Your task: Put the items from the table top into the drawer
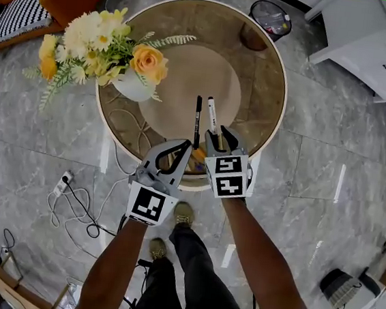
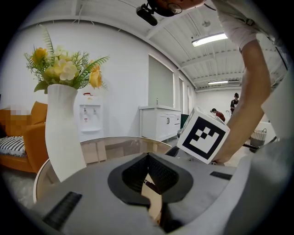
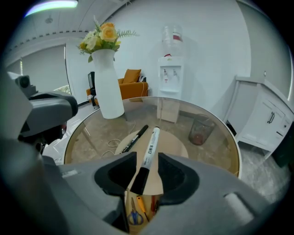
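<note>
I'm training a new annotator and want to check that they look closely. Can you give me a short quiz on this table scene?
1. True or false: the right gripper is clamped on the white marker.
2. How many markers lie on the table? A one, B two, C three.
3. Fill in: the vase holds ____.

Key
1. False: its jaws stand open, with the marker's cap between them.
2. B: the white marker and a black marker.
3. Flowers.
</note>
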Tool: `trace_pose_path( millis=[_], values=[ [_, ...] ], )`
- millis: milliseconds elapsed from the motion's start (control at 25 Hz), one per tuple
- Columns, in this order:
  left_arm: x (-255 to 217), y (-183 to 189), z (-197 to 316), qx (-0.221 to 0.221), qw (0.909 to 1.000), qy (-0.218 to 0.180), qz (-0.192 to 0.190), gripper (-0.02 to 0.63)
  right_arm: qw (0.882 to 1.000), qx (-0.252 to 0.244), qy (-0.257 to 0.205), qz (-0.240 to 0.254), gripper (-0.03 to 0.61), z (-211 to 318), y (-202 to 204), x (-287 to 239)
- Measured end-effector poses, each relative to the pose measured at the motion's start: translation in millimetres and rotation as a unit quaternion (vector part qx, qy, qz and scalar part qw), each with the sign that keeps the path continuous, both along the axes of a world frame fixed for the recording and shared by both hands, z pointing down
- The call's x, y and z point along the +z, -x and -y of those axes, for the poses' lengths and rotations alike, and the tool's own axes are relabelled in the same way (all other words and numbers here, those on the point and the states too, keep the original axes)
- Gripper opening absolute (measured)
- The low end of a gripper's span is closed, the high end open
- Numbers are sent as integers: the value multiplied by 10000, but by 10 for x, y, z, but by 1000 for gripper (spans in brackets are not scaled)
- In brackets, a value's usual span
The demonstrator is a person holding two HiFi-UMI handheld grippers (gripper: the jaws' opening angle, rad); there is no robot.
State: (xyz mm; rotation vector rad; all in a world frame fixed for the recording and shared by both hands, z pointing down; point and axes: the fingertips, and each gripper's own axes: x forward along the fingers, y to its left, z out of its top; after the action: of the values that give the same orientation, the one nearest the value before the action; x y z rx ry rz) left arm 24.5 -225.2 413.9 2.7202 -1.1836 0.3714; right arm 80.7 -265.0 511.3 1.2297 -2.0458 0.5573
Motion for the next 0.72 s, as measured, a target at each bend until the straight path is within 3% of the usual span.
trace_pose_path(
  millis=[280,520,720],
  values=[
    [68,8,-26,-54,9999,63,-124,0,9999,26,107,-94,139,35,17,143],
    [69,3,-62,-46,9999,63,-123,0,9998,-63,74,-146,75,-6,86,144],
    [48,27,-107,-76,9998,79,-146,0,9998,-45,85,-151,66,-26,72,132]
  ],
)
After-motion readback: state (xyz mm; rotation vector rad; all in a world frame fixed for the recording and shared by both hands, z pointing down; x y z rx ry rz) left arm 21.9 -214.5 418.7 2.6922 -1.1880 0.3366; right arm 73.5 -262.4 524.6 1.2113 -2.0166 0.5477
